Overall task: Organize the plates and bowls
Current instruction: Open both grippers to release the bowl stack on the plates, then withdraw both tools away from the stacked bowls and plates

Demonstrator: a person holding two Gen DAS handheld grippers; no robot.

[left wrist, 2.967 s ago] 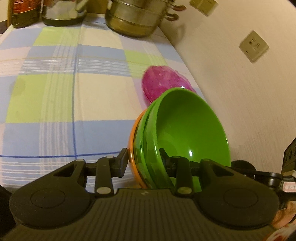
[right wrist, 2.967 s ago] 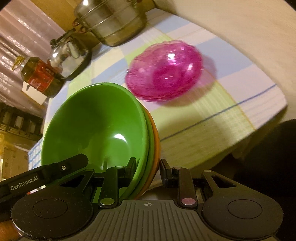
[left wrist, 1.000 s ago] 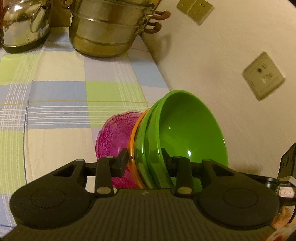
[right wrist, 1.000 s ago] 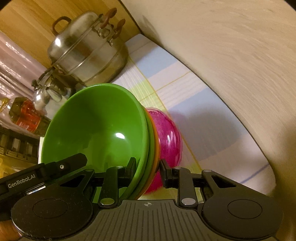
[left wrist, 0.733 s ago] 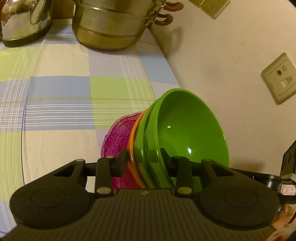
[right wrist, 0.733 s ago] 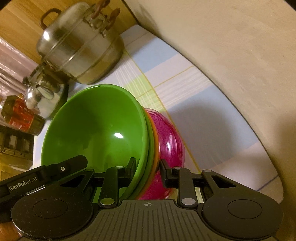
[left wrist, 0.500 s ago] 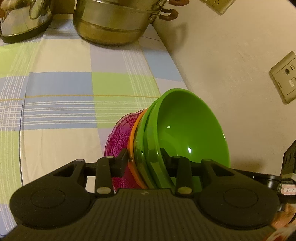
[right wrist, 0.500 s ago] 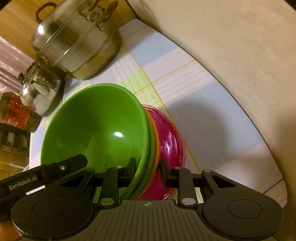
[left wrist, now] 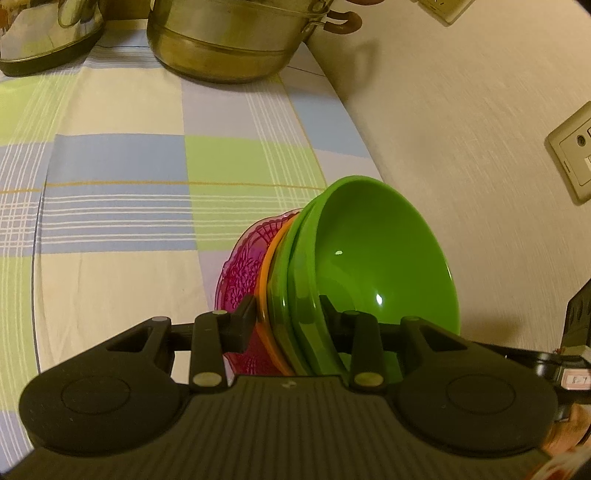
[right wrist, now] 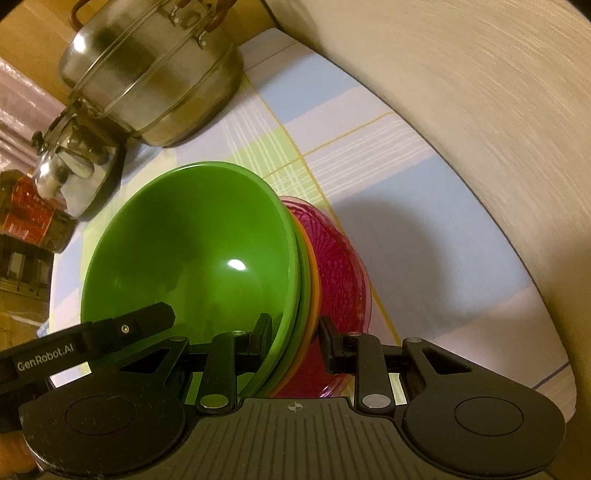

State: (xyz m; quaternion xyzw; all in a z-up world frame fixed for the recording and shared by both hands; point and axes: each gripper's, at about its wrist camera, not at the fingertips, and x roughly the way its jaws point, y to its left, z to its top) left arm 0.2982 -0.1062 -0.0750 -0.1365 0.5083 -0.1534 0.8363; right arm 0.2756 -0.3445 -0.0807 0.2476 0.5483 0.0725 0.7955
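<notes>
A nested stack of bowls, green on top with another green and an orange one below, is held by its rim from both sides. My left gripper is shut on one side of the rim, my right gripper on the opposite side. The green bowl and orange rim also show in the right wrist view. A pink glass bowl sits on the checked tablecloth directly under the stack; it also shows in the right wrist view. Whether the stack touches it I cannot tell.
A steel steamer pot and a kettle stand at the back of the table. A bottle with a red label is beside the kettle. The wall with a socket runs close along the right.
Both grippers carried the bowl stack forward along the wall to above the pink bowl, then lowered it; the pink bowl now lies right under the stack.
</notes>
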